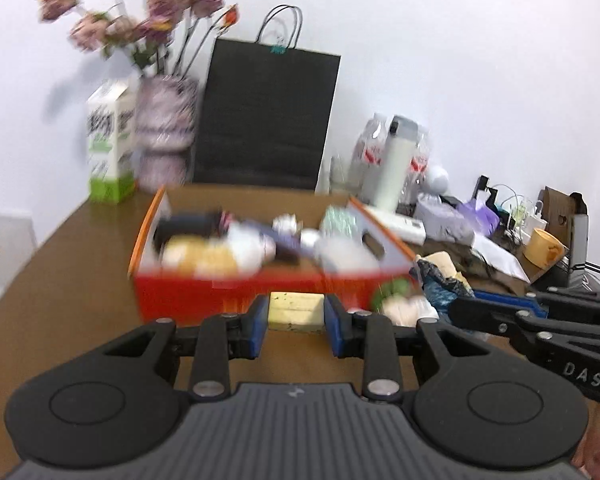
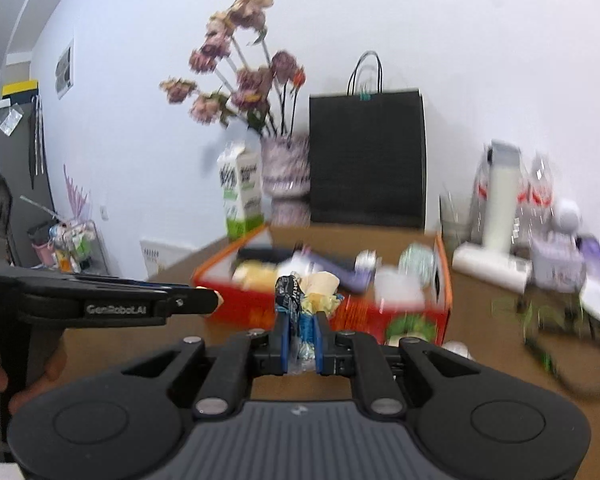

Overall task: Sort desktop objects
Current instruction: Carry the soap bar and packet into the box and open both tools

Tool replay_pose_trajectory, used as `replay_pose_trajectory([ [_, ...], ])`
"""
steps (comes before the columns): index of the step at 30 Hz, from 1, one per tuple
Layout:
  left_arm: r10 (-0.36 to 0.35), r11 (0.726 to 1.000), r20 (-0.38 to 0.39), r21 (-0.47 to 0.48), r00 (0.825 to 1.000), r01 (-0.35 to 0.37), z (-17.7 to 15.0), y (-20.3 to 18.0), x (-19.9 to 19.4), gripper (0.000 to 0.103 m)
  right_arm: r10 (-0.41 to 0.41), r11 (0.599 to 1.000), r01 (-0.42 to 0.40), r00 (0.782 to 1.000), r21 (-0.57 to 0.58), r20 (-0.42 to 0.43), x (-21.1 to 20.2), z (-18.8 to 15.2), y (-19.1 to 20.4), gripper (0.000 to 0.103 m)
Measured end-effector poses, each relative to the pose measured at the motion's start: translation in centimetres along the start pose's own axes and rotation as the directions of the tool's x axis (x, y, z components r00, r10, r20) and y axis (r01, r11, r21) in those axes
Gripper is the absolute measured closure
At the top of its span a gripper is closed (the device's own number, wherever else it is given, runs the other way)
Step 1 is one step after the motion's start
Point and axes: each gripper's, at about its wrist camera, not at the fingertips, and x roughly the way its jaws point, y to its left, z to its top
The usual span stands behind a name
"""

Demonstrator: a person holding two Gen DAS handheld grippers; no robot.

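My left gripper [image 1: 296, 310] is shut on a pale yellow block [image 1: 296, 304], held between its blue pads just in front of the red cardboard box [image 1: 236, 296]. The box stands on the brown desk and holds several blurred items. My right gripper [image 2: 300, 326] is shut on a crumpled blue, black and yellow wrapper [image 2: 290, 292], held up before the same red box [image 2: 360, 312]. In the left wrist view the right gripper [image 1: 458, 307] reaches in from the right with the wrapper [image 1: 440, 280] at its tip. The left gripper [image 2: 214, 300] enters the right wrist view from the left.
Behind the box stand a black paper bag [image 1: 266, 116], a vase of dried flowers [image 1: 164, 132] and a white and green carton [image 1: 110, 144]. Bottles [image 1: 392, 160], a yellow cup [image 1: 544, 248] and cables crowd the right side. A black loop [image 2: 580, 364] lies on the desk.
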Motion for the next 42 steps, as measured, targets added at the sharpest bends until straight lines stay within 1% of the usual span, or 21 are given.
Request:
replay_pose_trajectory([
  [2, 0.021, 1.0, 0.007, -0.01, 1.0, -0.021, 2.4, 0.4, 2.0, 0.072, -0.003, 1.0, 0.003, 1.0, 0.01, 0.005, 2.4, 2.3, -1.4, 0.092],
  [5, 0.014, 1.0, 0.015, 0.017, 1.0, -0.015, 5.2, 0.8, 5.2, 0.072, -0.008, 1.0, 0.008, 1.0, 0.021, -0.012, 6.5, 5.2, -3.0, 0.092],
  [8, 0.013, 1.0, -0.067, -0.003, 0.998, -0.013, 6.6, 2.1, 9.6, 0.072, -0.006, 0.999, 0.009, 0.997, 0.045, -0.079, 11.4, 6.8, -4.6, 0.092],
  [9, 0.019, 1.0, -0.105, -0.001, 0.994, -0.019, 6.7, 2.3, 11.2, 0.072, -0.011, 0.999, 0.017, 0.994, 0.05, -0.112, 13.0, 7.0, -5.2, 0.092],
  [11, 0.03, 0.999, -0.142, 0.029, 0.989, -0.027, 6.3, 2.5, 13.4, 0.072, -0.014, 0.998, 0.026, 0.982, 0.061, -0.187, 16.3, 6.7, -6.1, 0.091],
  [14, 0.054, 0.998, -0.22, 0.043, 0.974, -0.046, 4.9, 3.1, 16.4, 0.072, 0.014, 0.992, 0.026, 0.953, 0.126, -0.304, 20.6, 5.3, -7.6, 0.091],
  [16, 0.034, 0.998, -0.28, 0.051, 0.959, -0.021, 4.2, 3.3, 17.9, 0.071, 0.055, 0.98, 0.022, 0.926, 0.196, -0.374, 22.7, 4.2, -8.7, 0.09],
  [18, 0.039, 0.997, -0.271, 0.068, 0.962, -0.021, 3.9, 3.2, 18.2, 0.067, 0.06, 0.976, 0.036, 0.902, 0.215, -0.427, 23.9, 3.2, -8.8, 0.086],
  [19, 0.033, 0.998, -0.269, 0.057, 0.963, -0.019, 4.0, 3.3, 18.2, 0.065, 0.06, 0.975, 0.045, 0.889, 0.217, -0.454, 24.3, 2.8, -8.9, 0.079],
  [20, 0.016, 0.999, -0.264, 0.035, 0.964, -0.007, 4.1, 3.4, 18.0, 0.057, 0.067, 0.97, 0.055, 0.874, 0.235, -0.481, 24.5, 2.5, -9.0, 0.074],
  [21, 0.002, 1.0, -0.252, 0.02, 0.968, 0.003, 4.2, 3.5, 17.7, 0.053, 0.084, 0.963, 0.056, 0.867, 0.263, -0.492, 24.4, 2.2, -9.1, 0.073],
  [22, 0.004, 1.0, -0.24, 0.012, 0.971, -0.001, 4.3, 3.5, 17.4, 0.051, 0.1, 0.958, 0.05, 0.863, 0.281, -0.495, 24.2, 2.3, -9.2, 0.073],
  [23, 0.009, 1.0, -0.231, 0.009, 0.973, -0.007, 4.4, 3.5, 17.0, 0.048, 0.108, 0.955, 0.045, 0.868, 0.293, -0.485, 23.7, 2.6, -9.3, 0.069],
  [24, 0.009, 1.0, -0.221, 0.006, 0.975, -0.008, 4.6, 3.4, 16.5, 0.045, 0.113, 0.951, 0.041, 0.878, 0.307, -0.465, 23.0, 3.0, -9.5, 0.065],
  [25, 0.009, 1.0, -0.212, 0.001, 0.977, -0.008, 4.7, 3.4, 16.0, 0.042, 0.108, 0.95, 0.04, 0.89, 0.311, -0.443, 22.2, 3.5, -9.6, 0.058],
  [30, 0.064, 0.998, -0.164, -0.018, 0.984, -0.068, 5.7, 3.2, 13.7, 0.025, 0.042, 0.953, 0.07, 0.933, 0.296, -0.356, 19.1, 6.2, -10.0, 0.045],
  [31, 0.077, 0.996, -0.155, -0.022, 0.985, -0.081, 5.8, 3.0, 13.1, 0.023, 0.035, 0.954, 0.07, 0.941, 0.291, -0.338, 18.5, 6.6, -9.9, 0.041],
  [36, 0.12, 0.992, -0.112, -0.024, 0.986, -0.124, 5.6, 2.3, 10.0, 0.012, 0.004, 0.975, 0.057, 0.961, 0.213, -0.277, 15.9, 7.8, -8.0, 0.036],
  [39, 0.138, 0.989, -0.096, -0.029, 0.986, -0.142, 4.7, 2.0, 7.8, 0.008, -0.041, 0.988, 0.071, 0.978, 0.14, -0.205, 13.2, 7.4, -6.4, 0.03],
  [41, 0.159, 0.987, -0.08, -0.025, 0.984, -0.161, 3.8, 1.5, 6.1, 0.007, -0.058, 0.991, 0.073, 0.988, 0.109, -0.141, 10.9, 6.7, -5.5, 0.022],
  [42, 0.165, 0.986, -0.066, -0.019, 0.984, -0.167, 3.3, 1.2, 5.3, 0.004, -0.07, 0.992, 0.081, 0.991, 0.097, -0.115, 9.9, 6.2, -5.0, 0.021],
])
